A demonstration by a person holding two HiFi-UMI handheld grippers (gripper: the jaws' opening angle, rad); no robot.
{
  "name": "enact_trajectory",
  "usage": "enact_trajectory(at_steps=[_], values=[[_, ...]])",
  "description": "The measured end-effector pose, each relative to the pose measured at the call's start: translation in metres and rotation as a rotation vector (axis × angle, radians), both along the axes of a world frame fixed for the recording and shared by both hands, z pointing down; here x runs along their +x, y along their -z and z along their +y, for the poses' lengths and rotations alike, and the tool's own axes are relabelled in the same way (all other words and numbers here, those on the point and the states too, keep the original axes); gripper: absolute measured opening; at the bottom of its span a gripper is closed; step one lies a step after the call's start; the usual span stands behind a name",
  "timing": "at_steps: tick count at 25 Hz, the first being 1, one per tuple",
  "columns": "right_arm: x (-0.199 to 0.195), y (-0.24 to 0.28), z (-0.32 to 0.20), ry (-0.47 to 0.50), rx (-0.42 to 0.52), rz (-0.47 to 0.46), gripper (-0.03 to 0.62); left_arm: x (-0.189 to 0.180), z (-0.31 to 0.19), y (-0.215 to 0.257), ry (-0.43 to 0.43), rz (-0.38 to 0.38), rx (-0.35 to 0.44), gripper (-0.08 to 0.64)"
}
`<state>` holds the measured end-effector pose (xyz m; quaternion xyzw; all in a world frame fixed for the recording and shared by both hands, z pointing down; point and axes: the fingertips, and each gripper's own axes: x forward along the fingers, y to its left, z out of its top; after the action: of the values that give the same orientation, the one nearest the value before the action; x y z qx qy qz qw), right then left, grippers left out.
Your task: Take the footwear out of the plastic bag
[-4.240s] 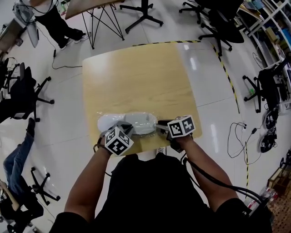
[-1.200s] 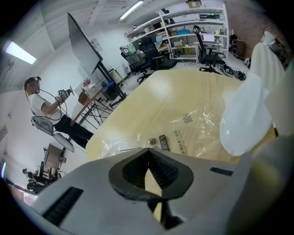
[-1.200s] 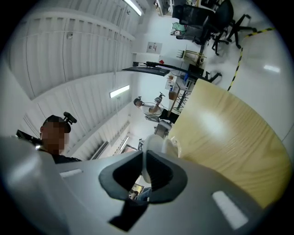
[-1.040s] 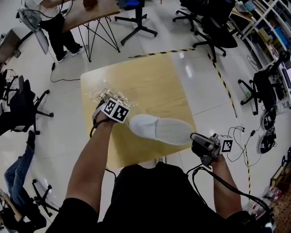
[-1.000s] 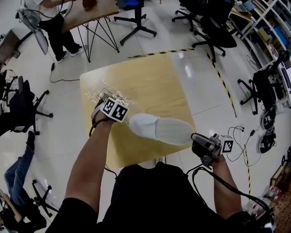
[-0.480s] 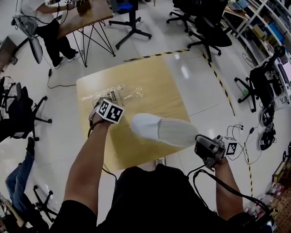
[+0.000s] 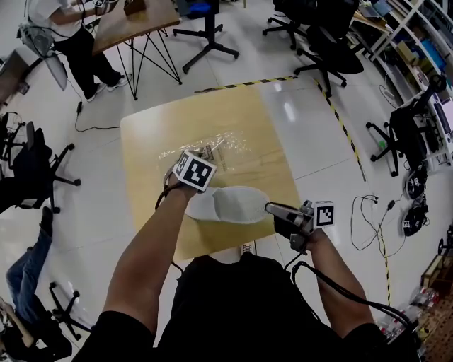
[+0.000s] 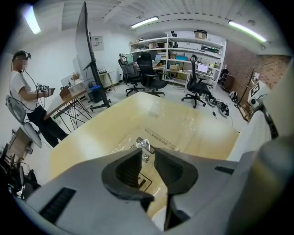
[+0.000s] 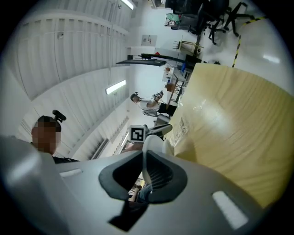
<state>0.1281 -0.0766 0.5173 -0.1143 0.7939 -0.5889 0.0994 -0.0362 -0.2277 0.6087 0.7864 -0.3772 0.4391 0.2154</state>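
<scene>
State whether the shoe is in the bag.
Out. The white shoe is bare, gripped by the right claw; the clear plastic bag lies flat on the table.

Office-type lab, swivel chairs (image 7: 333,39), shelving (image 8: 174,55) (w/ monitors (image 8: 202,69)), hazard tape (image 7: 248,83)

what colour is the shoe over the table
The shoe is white all over; the head view shows it best.

Pale wood desk (image 7: 233,113), square top. Yellow-black tape (image 7: 248,83) on the floor follows the desk's far edge, then runs down past its right edge. Black office chairs (image 7: 333,42) beyond far right corner. Second wooden table (image 7: 134,18) on trestle legs beyond far left corner, a person (image 7: 74,39) beside it. Loose cables (image 7: 368,208) off right edge.
</scene>
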Motion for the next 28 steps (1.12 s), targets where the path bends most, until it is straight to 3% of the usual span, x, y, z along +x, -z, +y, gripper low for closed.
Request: enact_trajectory(at_steps=[1, 4, 7, 13, 15, 18, 20, 22, 24, 25, 27, 28], values=[[-0.009, -0.007, -0.003, 0.017, 0.003, 0.037, 0.031, -0.001, 0.003, 0.001, -0.003, 0.012, 0.003, 0.118], [-0.024, -0.025, -0.012, 0.053, 0.001, 0.151, 0.031, -0.015, 0.001, 0.024, 0.014, 0.035, 0.078, 0.126], [-0.028, -0.042, -0.017, 0.077, -0.013, 0.238, 0.032, -0.027, 0.013, 0.042, 0.067, 0.103, 0.087, 0.124], [-0.044, -0.071, -0.005, 0.236, -0.014, 0.407, 0.04, -0.07, 0.062, 0.081, 0.266, 0.207, 0.093, 0.066], [-0.046, -0.084, -0.002, 0.298, 0.016, 0.51, 0.046, -0.082, 0.087, 0.087, 0.355, 0.253, 0.074, 0.038], [-0.032, -0.099, -0.003, 0.339, 0.066, 0.757, 0.075, -0.091, 0.135, 0.091, 0.478, 0.326, 0.047, 0.015], [-0.018, -0.096, -0.008, 0.348, 0.145, 0.903, 0.14, -0.093, 0.17, 0.091, 0.559, 0.352, 0.03, 0.008], [-0.007, -0.083, -0.013, 0.349, 0.247, 0.984, 0.191, -0.093, 0.202, 0.089, 0.63, 0.36, 0.021, 0.008], [0.0, -0.064, -0.015, 0.327, 0.364, 1.002, 0.209, -0.089, 0.228, 0.091, 0.683, 0.374, 0.03, 0.006], [0.001, -0.05, -0.016, 0.299, 0.418, 0.968, 0.175, -0.086, 0.239, 0.095, 0.7, 0.387, 0.04, 0.006], [-0.004, -0.019, -0.016, 0.222, 0.466, 0.844, 0.014, -0.08, 0.254, 0.105, 0.712, 0.407, 0.065, 0.006], [-0.008, -0.007, -0.013, 0.192, 0.46, 0.787, 0.003, -0.077, 0.26, 0.11, 0.707, 0.409, 0.077, 0.006]])
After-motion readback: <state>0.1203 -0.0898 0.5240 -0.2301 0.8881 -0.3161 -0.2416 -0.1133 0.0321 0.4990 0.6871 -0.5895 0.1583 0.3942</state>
